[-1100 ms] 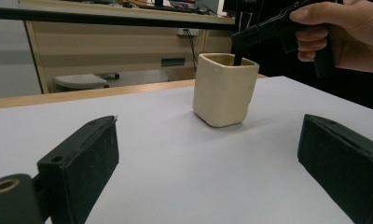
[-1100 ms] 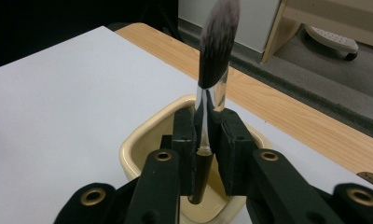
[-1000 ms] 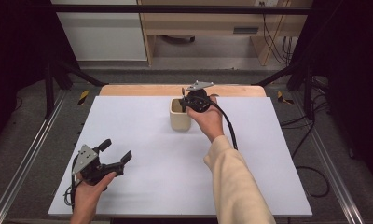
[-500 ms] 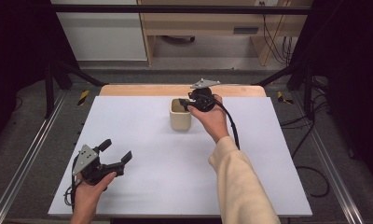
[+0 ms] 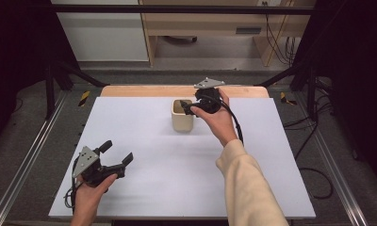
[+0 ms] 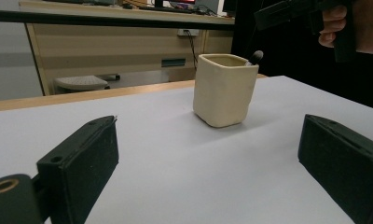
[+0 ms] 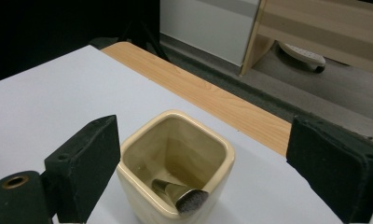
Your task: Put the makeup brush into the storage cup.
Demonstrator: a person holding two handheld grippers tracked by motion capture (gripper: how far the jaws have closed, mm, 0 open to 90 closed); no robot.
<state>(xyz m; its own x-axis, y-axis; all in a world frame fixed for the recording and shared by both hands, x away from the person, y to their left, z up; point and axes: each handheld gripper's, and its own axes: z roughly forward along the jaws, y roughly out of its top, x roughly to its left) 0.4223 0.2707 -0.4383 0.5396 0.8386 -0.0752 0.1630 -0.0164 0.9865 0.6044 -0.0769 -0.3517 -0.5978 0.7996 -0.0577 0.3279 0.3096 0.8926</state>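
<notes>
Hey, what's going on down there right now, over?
Right gripper above the cream cup, jaws just opened, nothing between them. Makeup brush lies inside the cup. Left gripper open, apart on the table. Nothing in the way.

One cup [image 5: 182, 116], one brush [image 7: 181, 195], two tools.
</notes>
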